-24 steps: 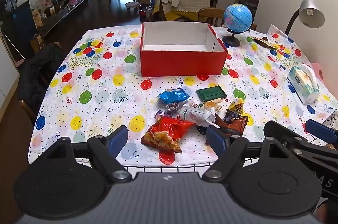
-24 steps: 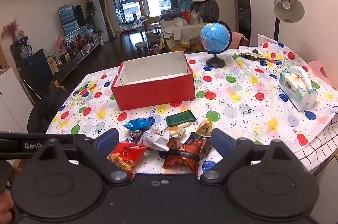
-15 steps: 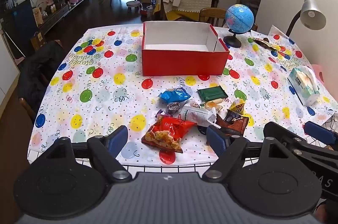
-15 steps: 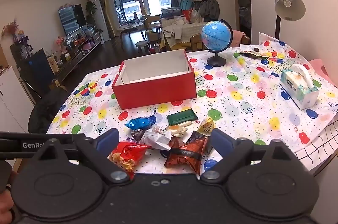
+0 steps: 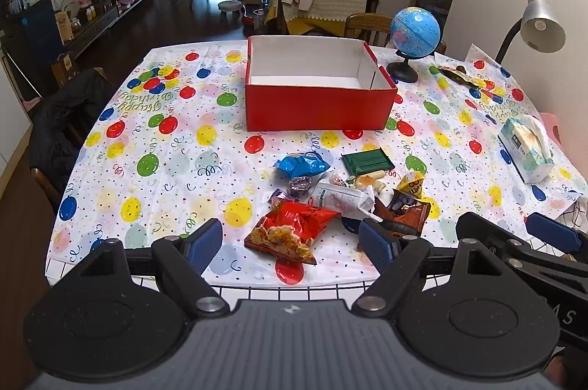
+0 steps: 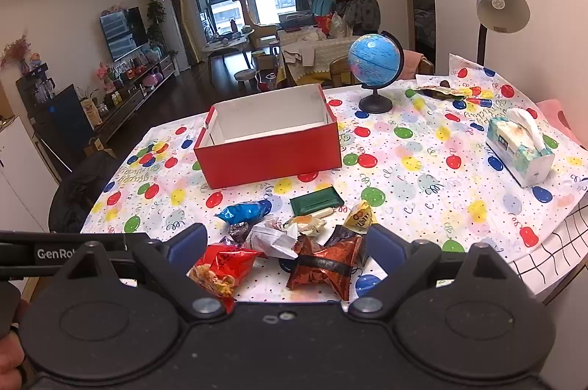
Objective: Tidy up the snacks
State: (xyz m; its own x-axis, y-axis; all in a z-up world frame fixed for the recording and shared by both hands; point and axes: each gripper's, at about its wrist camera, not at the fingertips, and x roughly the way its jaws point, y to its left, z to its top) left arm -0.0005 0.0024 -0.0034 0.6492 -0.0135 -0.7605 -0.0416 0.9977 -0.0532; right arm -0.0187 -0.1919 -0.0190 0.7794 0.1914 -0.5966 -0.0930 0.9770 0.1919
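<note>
Both jaws stood spread, nothing between: left gripper (image 5: 292, 239), right gripper (image 6: 286, 243). Snack pile (image 5: 341, 195) lay on the table's near edge; red chip bag (image 5: 290, 230) lay long-axis diagonal, pointing toward the red box (image 5: 319, 107) beyond.

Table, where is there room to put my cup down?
Left of the red box the tablecloth is bare. Bare cloth also lies between the globe and the tissue pack. In front of the box it is crowded with the snack pile.
</note>
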